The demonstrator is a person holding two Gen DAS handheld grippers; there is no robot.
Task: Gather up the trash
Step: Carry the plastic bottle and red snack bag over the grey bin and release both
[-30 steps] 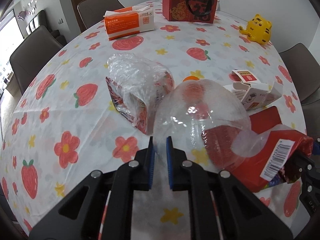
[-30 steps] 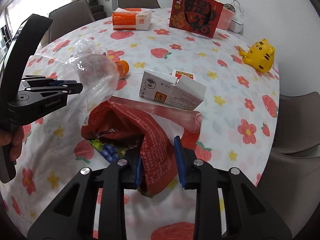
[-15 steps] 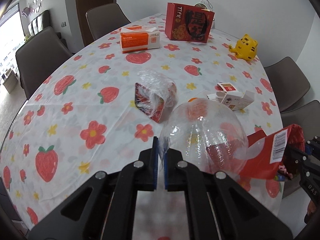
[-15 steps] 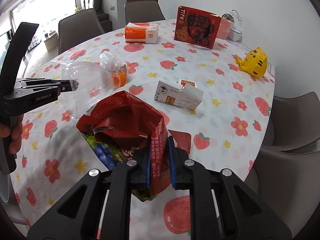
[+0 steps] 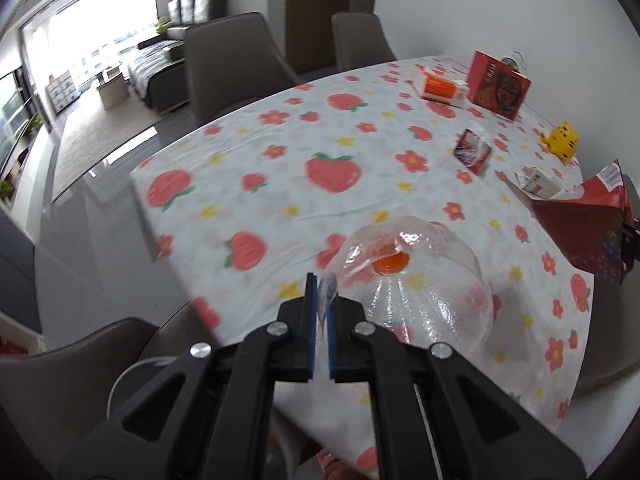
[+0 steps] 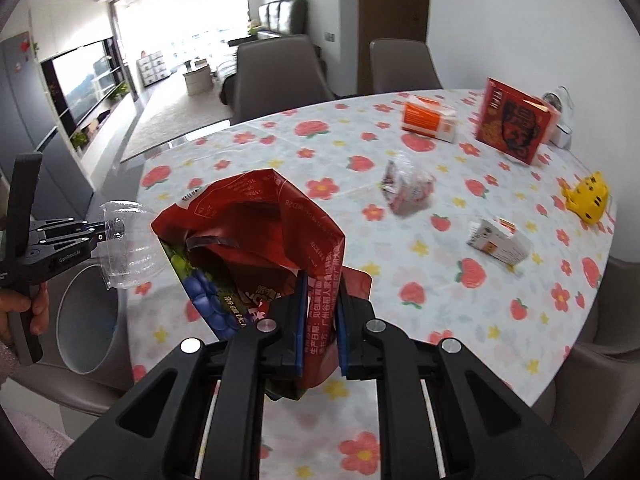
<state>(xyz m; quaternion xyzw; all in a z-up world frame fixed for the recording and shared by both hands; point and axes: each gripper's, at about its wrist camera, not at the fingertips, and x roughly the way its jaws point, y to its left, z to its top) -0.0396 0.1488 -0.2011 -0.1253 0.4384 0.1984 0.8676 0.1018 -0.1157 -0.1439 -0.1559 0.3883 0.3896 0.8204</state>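
My left gripper [image 5: 321, 292] is shut on the bottom rim of a clear plastic bottle [image 5: 416, 296] with an orange cap, held in the air over the table's near edge. In the right wrist view the bottle [image 6: 128, 248] hangs above a round white bin [image 6: 86, 320] beside the table. My right gripper [image 6: 322, 300] is shut on a crumpled red snack bag [image 6: 256, 232], lifted above the table; it also shows at the right of the left wrist view [image 5: 580, 228]. A plastic-wrapped packet [image 6: 408, 188] and a small white carton [image 6: 500, 242] lie on the table.
The table [image 5: 280, 184] has a strawberry-print cloth. At its far side are an orange tissue box [image 6: 430, 120], a red gift bag [image 6: 516, 124] and a yellow tiger toy [image 6: 588, 196]. Grey chairs [image 5: 236, 64] stand around it.
Both grippers lifted and pulled back toward the near left of the table, carrying the bottle and the red bag. The bottle is now over the white bin.
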